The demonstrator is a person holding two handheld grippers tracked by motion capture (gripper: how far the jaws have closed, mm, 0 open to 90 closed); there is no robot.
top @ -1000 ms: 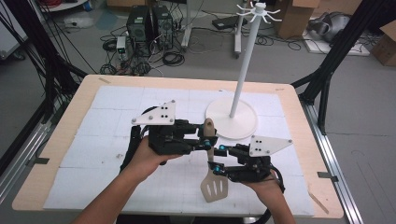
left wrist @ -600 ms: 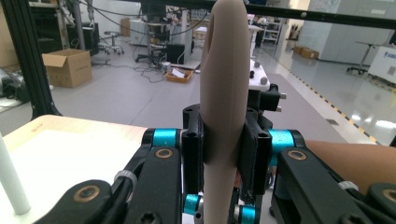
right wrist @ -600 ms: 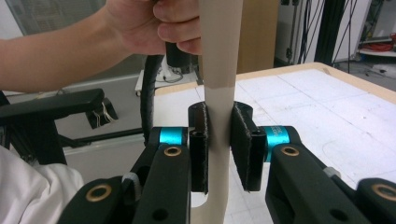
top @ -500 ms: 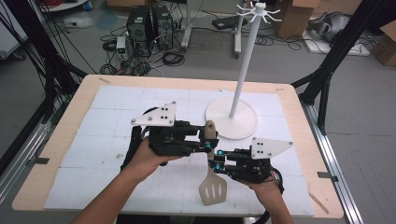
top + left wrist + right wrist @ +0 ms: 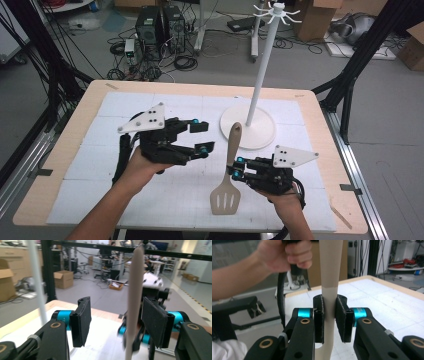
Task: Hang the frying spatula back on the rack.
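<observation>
Between right gripper (image 5: 234,166) pads: beige slotted spatula (image 5: 227,189), clamped; left gripper (image 5: 204,135) apart.

Left gripper (image 5: 201,135) jaws just opened wide, right gripper (image 5: 234,167) jaws clamped

We look down and forward from above the person's side of the table (image 5: 60,165), taking in its whole top, the floor beyond and both forearms coming in from the bottom edge. Our second camera rides on the left gripper (image 5: 112,322) and looks level along its jaws, very close, toward the room behind. Our third rides on the right gripper (image 5: 329,320), equally close, facing the person's left hand (image 5: 284,252). All three views share the spatula (image 5: 227,187), and the gripper views each catch the white tabletop.
</observation>
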